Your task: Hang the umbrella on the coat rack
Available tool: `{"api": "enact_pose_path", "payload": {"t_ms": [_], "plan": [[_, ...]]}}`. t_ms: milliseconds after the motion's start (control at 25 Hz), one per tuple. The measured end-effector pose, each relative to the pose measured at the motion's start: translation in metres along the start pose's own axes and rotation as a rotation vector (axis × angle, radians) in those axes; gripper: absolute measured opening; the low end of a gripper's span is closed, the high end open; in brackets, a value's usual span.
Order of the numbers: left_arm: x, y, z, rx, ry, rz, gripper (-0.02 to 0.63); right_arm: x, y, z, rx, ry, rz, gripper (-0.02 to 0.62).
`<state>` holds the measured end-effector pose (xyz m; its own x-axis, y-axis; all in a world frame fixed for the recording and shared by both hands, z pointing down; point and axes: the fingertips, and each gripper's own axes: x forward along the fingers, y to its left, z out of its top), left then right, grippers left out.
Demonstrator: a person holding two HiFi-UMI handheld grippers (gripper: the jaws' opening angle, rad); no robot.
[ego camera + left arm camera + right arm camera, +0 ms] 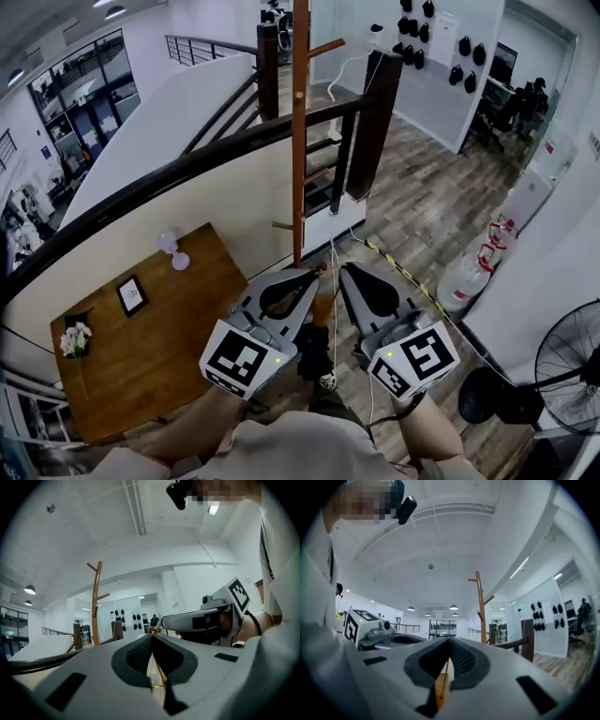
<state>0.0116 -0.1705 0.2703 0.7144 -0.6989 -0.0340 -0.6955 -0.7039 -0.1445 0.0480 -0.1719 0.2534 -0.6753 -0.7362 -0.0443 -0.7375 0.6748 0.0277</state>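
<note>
Count: one umbrella [314,361], one coat rack [300,122], two grippers, one table [150,375], two water jugs [469,274], one floor fan [570,361].
Umbrella, look: a small dark folded bundle. A thin line rises from it to the gripper tips; close up it shows as a thin brown strand.
Umbrella, place: low and near, between the two grippers. It is this side of the rack's foot and not on any peg.
Left gripper [151,635]: clenched, pads meeting at the tips. The brown strand comes out of the slit just below them, and a small reddish bit sits at the very tip.
Right gripper [449,640]: clenched the same way, with the brown strand running down out of its slit.
Grippers together: side by side, tips angled toward each other and nearly meeting, pointing far toward the rack.
Coat rack: an upright wooden pole with short pegs, standing just far of the gripper tips and in front of a dark railing [187,169].
Table: wooden, at the near left.
On the table: a picture frame [131,295], a small white stand object [173,251] and a dark pot [79,320].
Containers: the pot holds white flowers [73,340]. The jugs are clear, at the right by the wall; I cannot tell their contents.
</note>
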Motion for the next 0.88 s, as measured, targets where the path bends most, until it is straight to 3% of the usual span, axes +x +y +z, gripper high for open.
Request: {"api": "enact_pose_path", "payload": {"t_ms": [520, 880], "plan": [[0.109, 0.086, -0.02, -0.016, 0.056, 0.236, 0.006, 0.097, -0.11, -0.008, 0.034, 0.006, 0.248, 0.008], [0.139, 0.126, -0.03, -0.018, 0.084, 0.354, 0.005, 0.141, -0.142, -0.019, 0.041, 0.016, 0.348, 0.008]]}}
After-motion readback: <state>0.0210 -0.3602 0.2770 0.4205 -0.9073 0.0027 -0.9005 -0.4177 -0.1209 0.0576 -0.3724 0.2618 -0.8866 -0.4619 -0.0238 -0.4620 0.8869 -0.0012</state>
